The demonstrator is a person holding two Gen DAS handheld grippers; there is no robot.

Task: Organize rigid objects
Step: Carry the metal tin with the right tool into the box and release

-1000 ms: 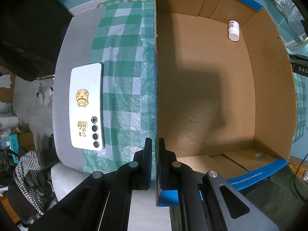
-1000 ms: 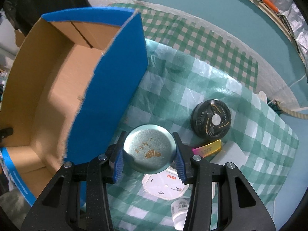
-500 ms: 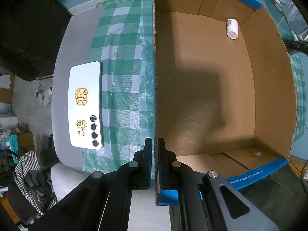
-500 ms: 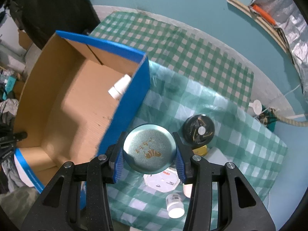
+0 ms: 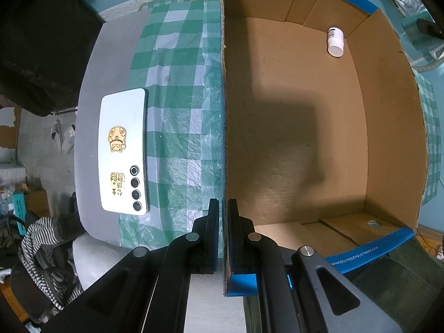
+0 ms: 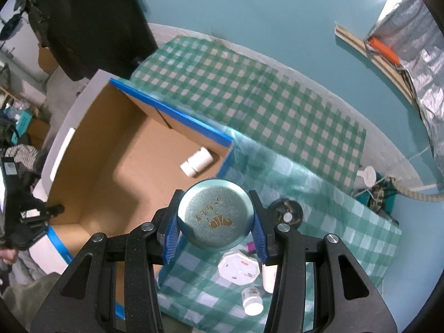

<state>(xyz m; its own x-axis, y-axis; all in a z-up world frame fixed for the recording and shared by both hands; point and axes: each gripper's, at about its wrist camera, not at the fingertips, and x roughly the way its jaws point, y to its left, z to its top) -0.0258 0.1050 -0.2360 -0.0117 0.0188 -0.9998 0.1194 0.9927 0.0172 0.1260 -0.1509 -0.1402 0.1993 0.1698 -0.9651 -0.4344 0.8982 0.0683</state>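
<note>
My left gripper (image 5: 224, 208) is shut on the left wall of the open cardboard box (image 5: 291, 127), which has blue outer sides. A white pill bottle (image 5: 335, 41) lies in the box's far right corner; it also shows in the right wrist view (image 6: 197, 162). My right gripper (image 6: 216, 219) is shut on a round teal tin (image 6: 216, 217) with gold lettering and holds it high above the box's (image 6: 111, 149) near right corner. The left gripper (image 6: 27, 216) shows at the left edge of the right wrist view.
A white phone (image 5: 123, 151) lies face down left of the box on the green checked cloth (image 5: 177, 105). Right of the box are a black round fan (image 6: 285, 212), a white octagonal box (image 6: 238, 267) and two small white bottles (image 6: 252, 301). A rope (image 6: 416, 194) lies at the far right.
My right gripper has risen with the tin and drawn back, so the box and table look smaller and farther. The left gripper holds the box wall as before.
</note>
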